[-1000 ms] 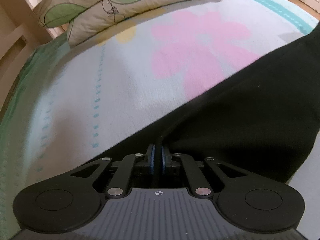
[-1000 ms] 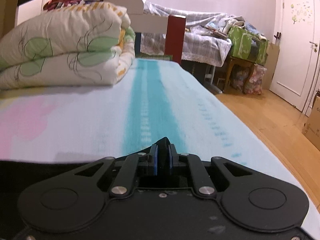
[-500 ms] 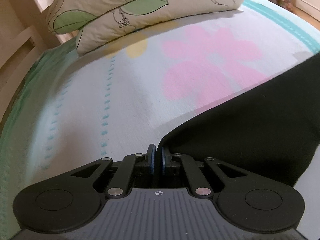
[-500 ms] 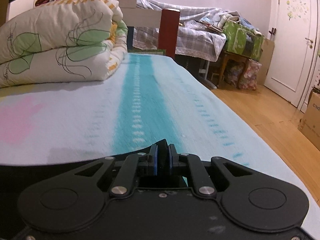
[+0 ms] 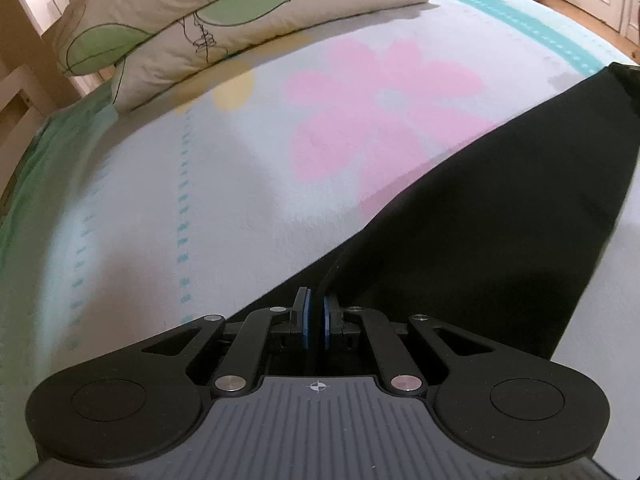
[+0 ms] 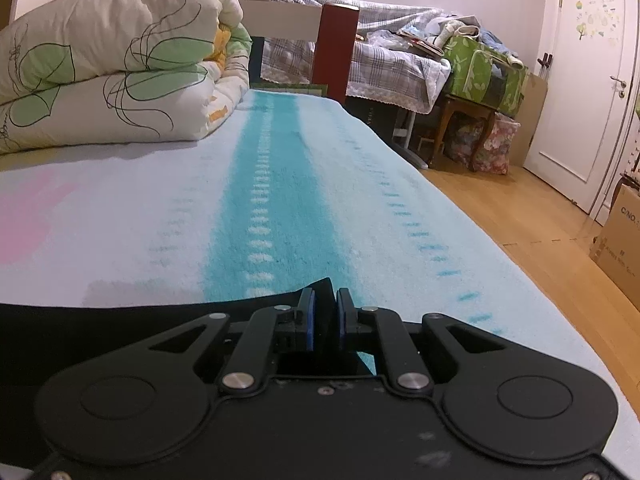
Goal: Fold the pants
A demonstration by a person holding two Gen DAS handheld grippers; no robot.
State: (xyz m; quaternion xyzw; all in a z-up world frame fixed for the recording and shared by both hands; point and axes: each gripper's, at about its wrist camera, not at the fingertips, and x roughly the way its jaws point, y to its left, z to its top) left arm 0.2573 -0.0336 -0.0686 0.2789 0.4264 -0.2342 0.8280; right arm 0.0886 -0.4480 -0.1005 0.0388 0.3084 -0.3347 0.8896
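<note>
Black pants point(image 5: 500, 216) stretch across the bed from my left gripper toward the upper right of the left wrist view. My left gripper point(image 5: 316, 300) is shut on one corner of the black cloth, which pulls taut away from its blue pads. In the right wrist view the pants point(image 6: 120, 320) show as a dark band along the lower left. There my right gripper point(image 6: 325, 300) is shut on another corner, and a black point of fabric sticks up between its blue pads. Both grippers sit low over the flowered blanket point(image 5: 240, 200).
A folded quilt point(image 6: 112, 72) with green leaves lies at the head of the bed. The blanket's teal stripe point(image 6: 276, 200) runs ahead of my right gripper. The bed's edge drops to a wooden floor point(image 6: 520, 208) on the right, with a cardboard box point(image 6: 620, 240) and a cluttered table point(image 6: 400, 64) beyond.
The left wrist view has tipped up slightly, so more quilt and blanket show, and the pants edge now runs more steeply to the upper right. The right gripper has sunk a little toward the blanket.
</note>
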